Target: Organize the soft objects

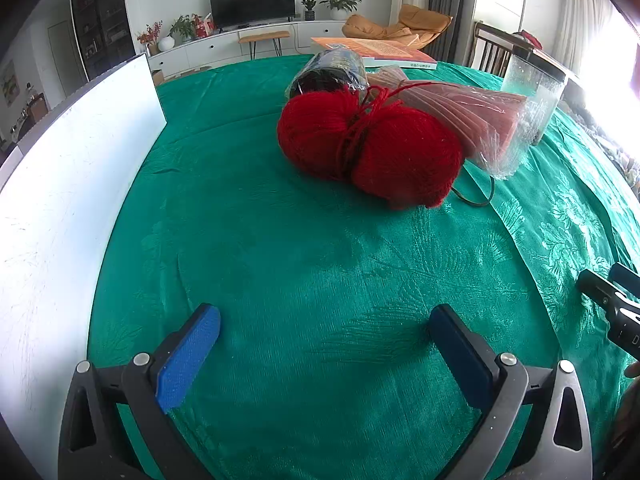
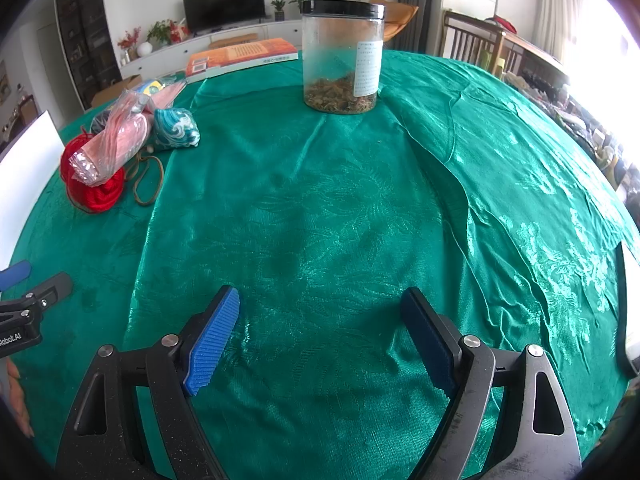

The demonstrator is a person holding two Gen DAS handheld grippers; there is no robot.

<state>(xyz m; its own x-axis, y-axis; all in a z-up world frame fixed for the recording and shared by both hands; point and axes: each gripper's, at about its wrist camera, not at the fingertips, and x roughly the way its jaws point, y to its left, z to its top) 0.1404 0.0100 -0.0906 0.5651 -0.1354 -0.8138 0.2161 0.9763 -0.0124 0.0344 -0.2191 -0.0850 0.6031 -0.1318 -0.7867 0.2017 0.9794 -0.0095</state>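
left claw (image 2: 24, 312) body: "Robot.AI" | jar label (image 2: 368, 68): unreadable

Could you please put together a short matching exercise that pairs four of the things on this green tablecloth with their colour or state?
Things:
1. ball of wool yarn
2. clear plastic jar with a black lid
3. small patterned fabric pouch
4. left hand-held gripper

Descriptions:
A. teal with white swirls
B. open, holding nothing
C. red, tied round its middle
D. upright, brown dried bits at the bottom

Pairs: 1-C, 2-D, 3-A, 4-B
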